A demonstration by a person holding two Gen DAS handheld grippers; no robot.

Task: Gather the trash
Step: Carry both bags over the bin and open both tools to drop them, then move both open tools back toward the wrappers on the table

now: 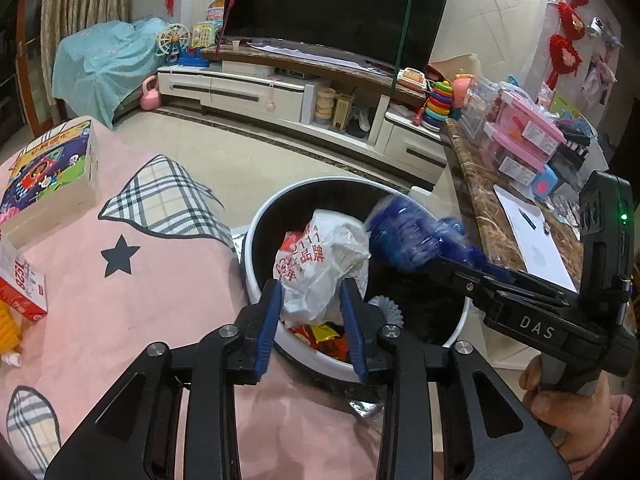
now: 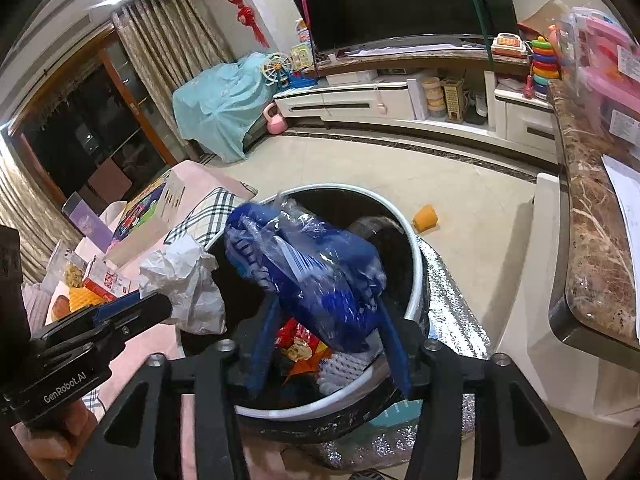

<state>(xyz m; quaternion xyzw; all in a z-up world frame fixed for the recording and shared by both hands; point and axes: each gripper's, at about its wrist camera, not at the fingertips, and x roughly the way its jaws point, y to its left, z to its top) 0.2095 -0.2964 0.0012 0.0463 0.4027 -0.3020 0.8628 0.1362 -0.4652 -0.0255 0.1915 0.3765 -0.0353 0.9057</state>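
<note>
A black trash bin with a white rim [image 1: 256, 240] [image 2: 416, 264] stands on the floor just below both grippers. My left gripper [image 1: 311, 284] [image 2: 160, 304] is over its near edge, its blue pads pressed on a crumpled white plastic bag with red print [image 1: 320, 264] [image 2: 188, 280]. The right gripper [image 2: 326, 304] [image 1: 448, 260] is above the bin's mouth. A blue-and-clear plastic wrapper [image 2: 312, 276] [image 1: 408, 240] sits blurred between its spread fingers, loose rather than pinched. Red and orange snack wrappers [image 1: 324, 336] [image 2: 298, 344] lie inside the bin.
A pink cloth with checked patches [image 1: 120, 280] carries a puzzle box [image 1: 52, 168] and a red-white carton [image 1: 20, 288] at the left. A marble counter [image 1: 480, 200] with paper and toy boxes runs on the right. An orange cup [image 2: 426, 218] lies on the floor beyond a silver mat [image 2: 452, 320].
</note>
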